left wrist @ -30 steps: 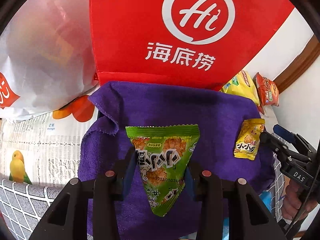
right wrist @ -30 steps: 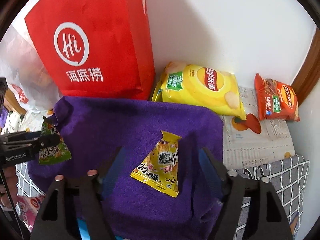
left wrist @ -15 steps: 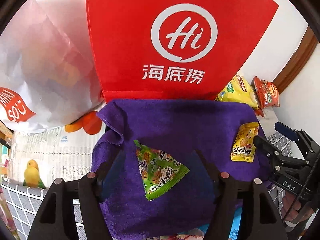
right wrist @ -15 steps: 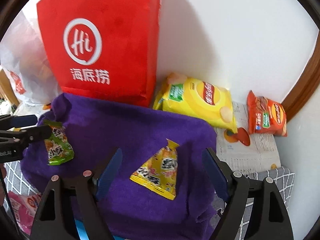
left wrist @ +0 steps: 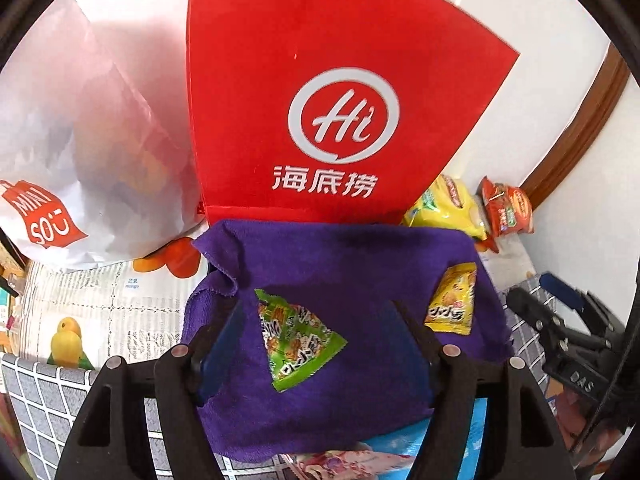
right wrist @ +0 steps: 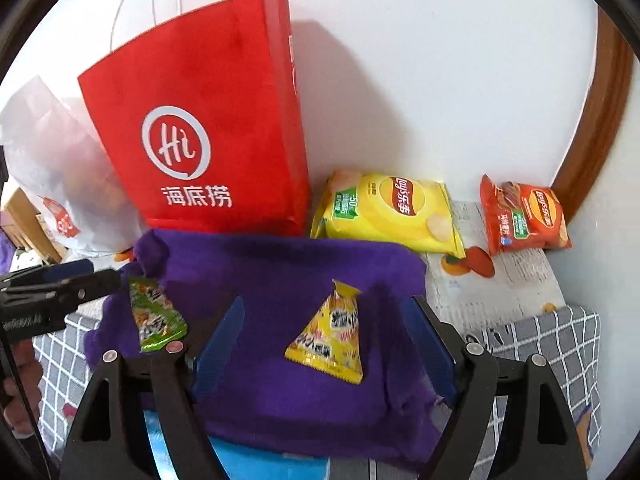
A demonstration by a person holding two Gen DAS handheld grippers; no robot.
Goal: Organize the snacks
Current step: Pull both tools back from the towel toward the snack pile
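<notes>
On the purple towel point(left wrist: 360, 264), the green packet point(left wrist: 296, 338) lies loose between the left gripper's point(left wrist: 320, 344) parted fingers. The yellow packet point(right wrist: 332, 338) lies on the towel too, between the right gripper's point(right wrist: 324, 340) spread fingers, untouched. A red bag point(right wrist: 208, 128) stands behind the towel.
</notes>
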